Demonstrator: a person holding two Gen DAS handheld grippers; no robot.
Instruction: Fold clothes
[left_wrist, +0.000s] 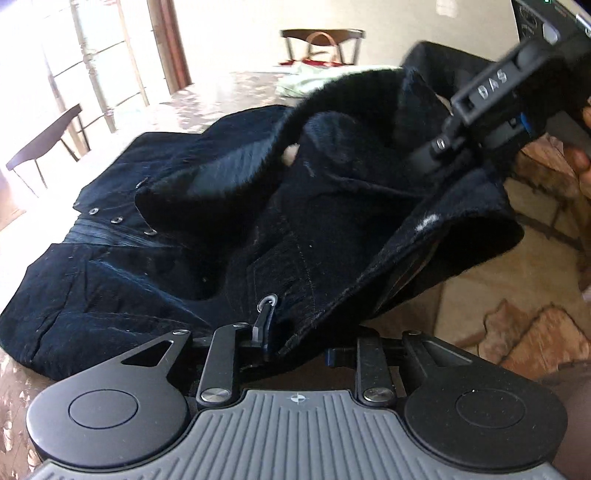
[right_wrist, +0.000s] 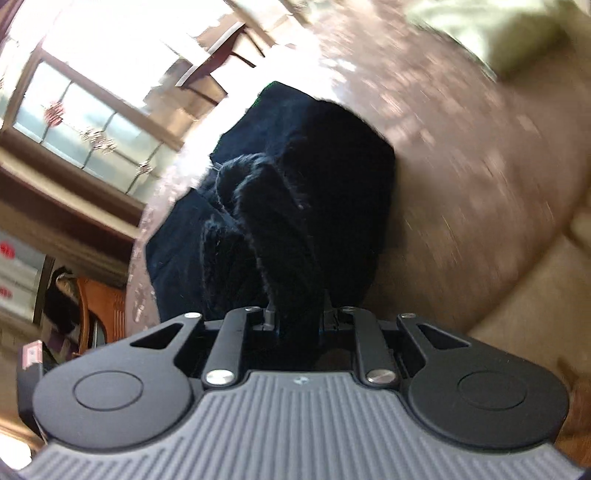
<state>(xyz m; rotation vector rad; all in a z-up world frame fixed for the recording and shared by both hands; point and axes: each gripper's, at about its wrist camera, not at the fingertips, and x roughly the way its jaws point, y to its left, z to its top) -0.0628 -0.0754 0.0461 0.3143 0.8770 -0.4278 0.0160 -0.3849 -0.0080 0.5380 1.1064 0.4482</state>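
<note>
left wrist view looks down over a dark navy jacket (left_wrist: 177, 258) heaped on a glossy, pale mottled table (left_wrist: 207, 99), its body spread flat toward the left with a row of metal snaps (left_wrist: 118, 220) along one edge. the left gripper (left_wrist: 295, 332) sits low in this picture, at the near hem of the jacket; one dark finger (left_wrist: 264, 323) shows beside a metal eyelet (left_wrist: 269, 300), and a fold of the hem runs down into the gap, but the other finger is hidden by cloth, so i cannot tell whether the pads press on it or stand slightly apart. up at the right of the same view the right gripper (left_wrist: 436, 147) reaches in from above, held by a hand (left_wrist: 581, 162), and a fuzzy dark flap of the jacket hangs lifted from it, draping down off the table's edge toward a patterned floor (left_wrist: 535, 332). right wrist view, blurred, shows the right gripper (right_wrist: 297, 317) with its two fingers close together and a thick band of the fuzzy dark cloth clamped between them, the rest of the jacket (right_wrist: 303, 177) trailing away across the table (right_wrist: 461, 147). a pale green cloth (right_wrist: 498, 33) lies farther off on the table, well apart from the jacket. beyond the table's far end stand a chair (left_wrist: 321, 40) and a window (right_wrist: 85, 122).
</note>
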